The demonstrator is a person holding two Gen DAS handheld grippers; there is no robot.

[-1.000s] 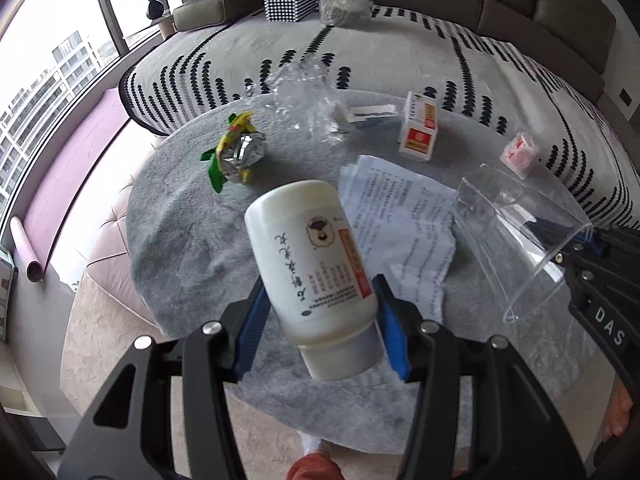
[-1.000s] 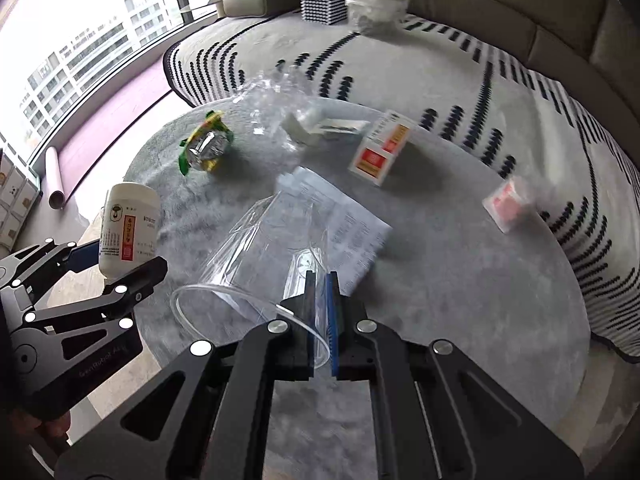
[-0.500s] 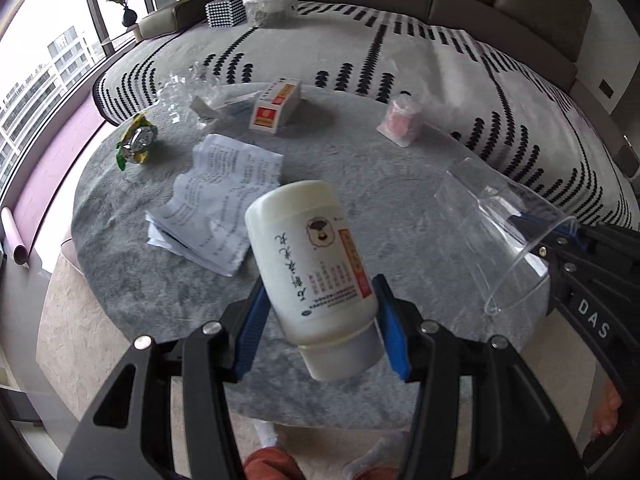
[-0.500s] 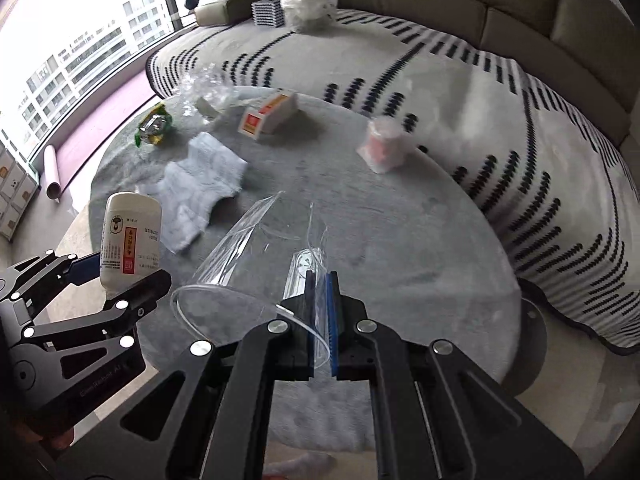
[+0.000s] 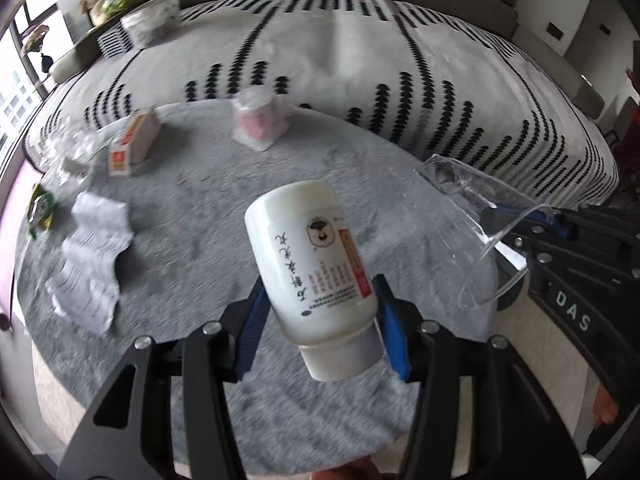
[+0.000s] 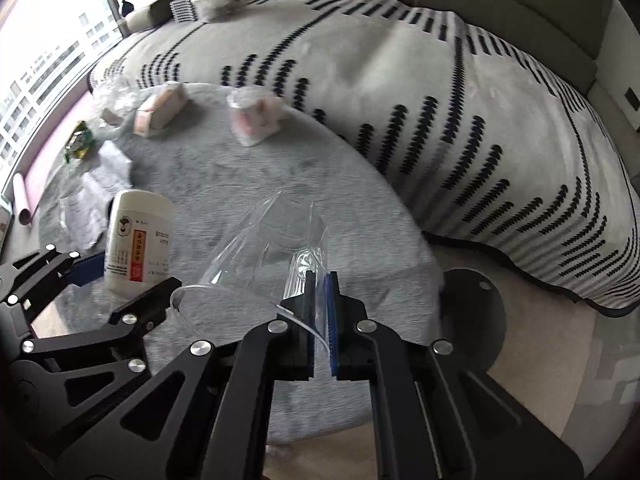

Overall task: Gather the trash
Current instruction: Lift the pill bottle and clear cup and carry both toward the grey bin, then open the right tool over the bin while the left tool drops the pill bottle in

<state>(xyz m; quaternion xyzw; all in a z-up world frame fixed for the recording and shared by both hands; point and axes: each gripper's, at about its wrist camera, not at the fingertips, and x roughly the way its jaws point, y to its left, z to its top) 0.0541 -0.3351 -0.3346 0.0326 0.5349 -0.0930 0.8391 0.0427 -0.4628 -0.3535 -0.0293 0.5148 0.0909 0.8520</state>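
Both grippers have been carried sideways along the grey round table (image 5: 208, 184). The white bottle (image 5: 310, 264), labelled with red and black Chinese characters, is clenched in the left gripper (image 5: 320, 320). The clear plastic cup (image 6: 256, 256), empty, is pinched by its wall in the right gripper (image 6: 319, 312), marked "DAS".

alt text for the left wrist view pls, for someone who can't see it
The left tongs grip a white bottle, cap end toward the camera, above a round grey table. At right, the right tongs pinch a clear plastic cup. A crumpled paper, a small red and white box and a pink packet lie on the table.
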